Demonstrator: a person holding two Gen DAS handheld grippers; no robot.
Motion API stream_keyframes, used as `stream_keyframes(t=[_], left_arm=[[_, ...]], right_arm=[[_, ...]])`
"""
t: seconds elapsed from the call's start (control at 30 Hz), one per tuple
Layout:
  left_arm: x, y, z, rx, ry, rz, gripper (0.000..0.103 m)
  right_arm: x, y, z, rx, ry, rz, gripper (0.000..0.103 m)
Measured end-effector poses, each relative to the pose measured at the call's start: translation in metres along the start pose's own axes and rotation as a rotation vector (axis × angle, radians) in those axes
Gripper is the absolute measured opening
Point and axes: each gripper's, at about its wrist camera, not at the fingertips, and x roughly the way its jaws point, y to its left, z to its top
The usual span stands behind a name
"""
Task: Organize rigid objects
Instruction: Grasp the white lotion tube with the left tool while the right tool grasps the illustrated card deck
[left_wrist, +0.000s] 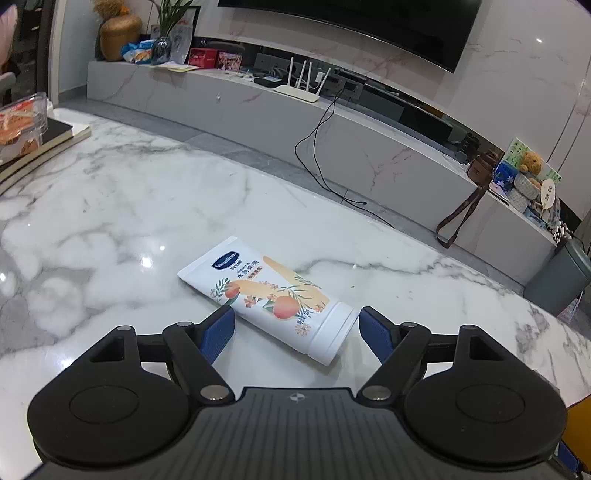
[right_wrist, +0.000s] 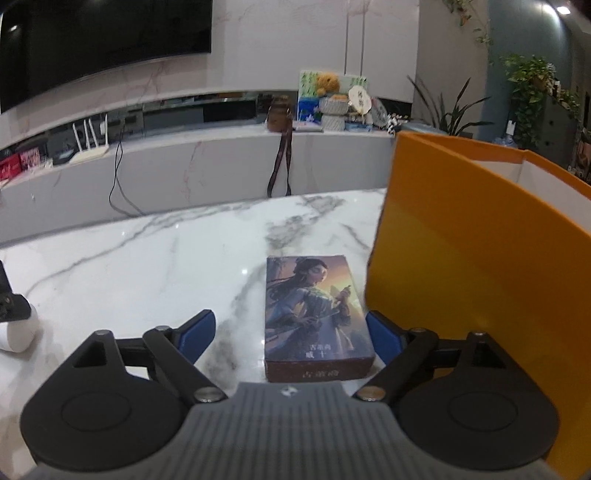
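my left gripper (left_wrist: 297, 326) stands wide over the marble table (left_wrist: 129, 206), its blue pads (left_wrist: 218, 334) clear of the lotion tube (left_wrist: 271, 295), which lies flat between and just ahead of them. nothing is gripped. the tube's long axis runs on a slant across the mouth of the jaws: white cap toward the right-hand pad and close to it, crimped flat end angled away up and to the left. as it lies, i judge the pads would meet the tube unevenly unless i roll the wrist to square them across its body near the cap.

my right gripper (right_wrist: 291, 334) is likewise wide and holding nothing. the card box (right_wrist: 316, 314) with the painted figure on its lid lies flat on the table (right_wrist: 147, 258) between the pads, its long axis pointing straight away from me, in line with the fingers. it sits off-centre, hard by the right-hand pad (right_wrist: 384, 338) and well apart from the left one. just beside it on the right rises the wall of the orange box (right_wrist: 461, 258), open at the top, which i take to be where things go.

each hand has its own object directly before it; the right, i judge, has the squarer approach.
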Motion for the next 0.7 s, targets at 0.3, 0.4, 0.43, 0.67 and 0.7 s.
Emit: stream_keyframes(t=[0.3, 0.4, 0.43, 0.67, 0.7], left_arm=[[-0.008, 0.020, 0.001, -0.021, 0.007, 0.013, 0.090], [-0.017, 0.029, -0.002, 0.013, 0.030, 0.022, 0.090], [-0.020, 0.032, -0.003, 0.021, 0.035, 0.025, 0.090], [-0.031, 0.059, -0.006, -0.030, -0.002, 0.061, 0.091], [-0.032, 0.055, -0.007, -0.036, -0.001, 0.041, 0.091]], right_arm=[[0.001, -0.005, -0.002, -0.010, 0.026, 0.040, 0.080], [0.001, -0.005, -0.001, -0.009, 0.027, 0.043, 0.080], [0.000, -0.006, -0.002, -0.009, 0.027, 0.044, 0.080], [0.001, -0.006, -0.001, -0.006, 0.027, 0.050, 0.080], [0.001, -0.006, -0.001, -0.007, 0.027, 0.051, 0.080]])
